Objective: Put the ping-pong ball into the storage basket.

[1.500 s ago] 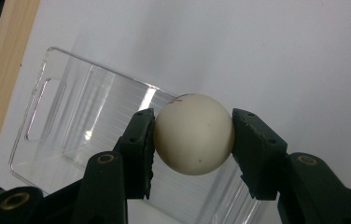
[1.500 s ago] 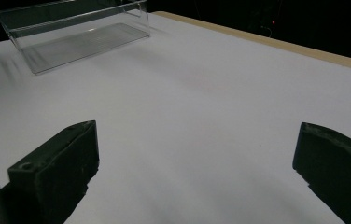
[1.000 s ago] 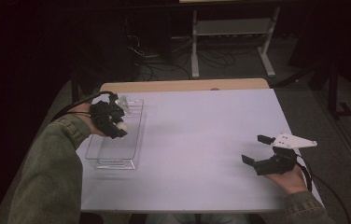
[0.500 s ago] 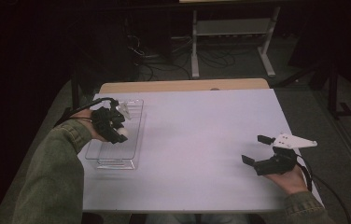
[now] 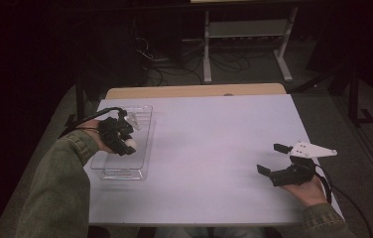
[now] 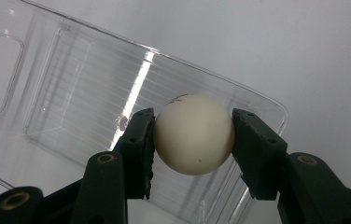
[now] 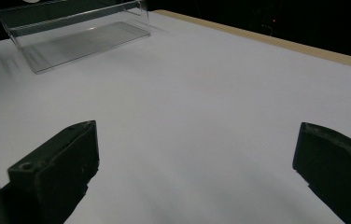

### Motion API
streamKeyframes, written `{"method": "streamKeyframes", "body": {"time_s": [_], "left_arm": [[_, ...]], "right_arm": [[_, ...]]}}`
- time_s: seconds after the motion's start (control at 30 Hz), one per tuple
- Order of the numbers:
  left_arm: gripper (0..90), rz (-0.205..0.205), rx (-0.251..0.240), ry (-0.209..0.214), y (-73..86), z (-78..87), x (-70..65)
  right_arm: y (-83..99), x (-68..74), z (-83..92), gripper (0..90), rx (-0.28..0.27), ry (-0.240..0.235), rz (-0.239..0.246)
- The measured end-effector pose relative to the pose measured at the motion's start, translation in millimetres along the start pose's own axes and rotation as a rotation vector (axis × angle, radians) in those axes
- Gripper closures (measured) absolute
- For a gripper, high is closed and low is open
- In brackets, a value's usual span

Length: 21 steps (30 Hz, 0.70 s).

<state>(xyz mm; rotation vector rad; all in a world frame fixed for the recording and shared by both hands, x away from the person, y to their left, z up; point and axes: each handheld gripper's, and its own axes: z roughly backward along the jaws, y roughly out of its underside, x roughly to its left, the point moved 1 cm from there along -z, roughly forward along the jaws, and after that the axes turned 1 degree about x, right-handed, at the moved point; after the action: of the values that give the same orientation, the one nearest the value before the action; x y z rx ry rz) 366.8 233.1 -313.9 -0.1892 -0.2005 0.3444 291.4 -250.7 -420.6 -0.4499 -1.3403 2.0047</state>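
Ball (image 6: 193, 134) sits pinched in our left claw (image 5: 125, 142) above the tray (image 5: 142, 130) at the table's (image 5: 214, 148) nine o'clock; we judge release next, right claw (image 5: 275, 161) spread idle.

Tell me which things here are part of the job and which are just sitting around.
In the job:
white ball, clamped in the left gripper
clear plastic tray under it

Just there:
right gripper, open, holding nothing
white table
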Motion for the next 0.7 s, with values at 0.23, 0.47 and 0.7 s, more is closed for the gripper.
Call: {"method": "streamKeyframes", "body": {"time_s": [0.23,0.47,0.7], "left_arm": [[50.8,0.003,0.003,0.013,0.6,-8.2,-0.5],[50.7,0.024,0.0,0.028,7.1,-20.8,2.2],[50.7,0.04,0.002,0.038,12.3,-29.2,3.3]], "right_arm": [[-0.1,0.0,0.2,0.0,-0.001,0.0,0.0],[0.2,0.0,0.6,0.0,-0.001,0.003,0.002],[0.8,0.1,0.8,0.0,0.003,0.006,0.002]]}}
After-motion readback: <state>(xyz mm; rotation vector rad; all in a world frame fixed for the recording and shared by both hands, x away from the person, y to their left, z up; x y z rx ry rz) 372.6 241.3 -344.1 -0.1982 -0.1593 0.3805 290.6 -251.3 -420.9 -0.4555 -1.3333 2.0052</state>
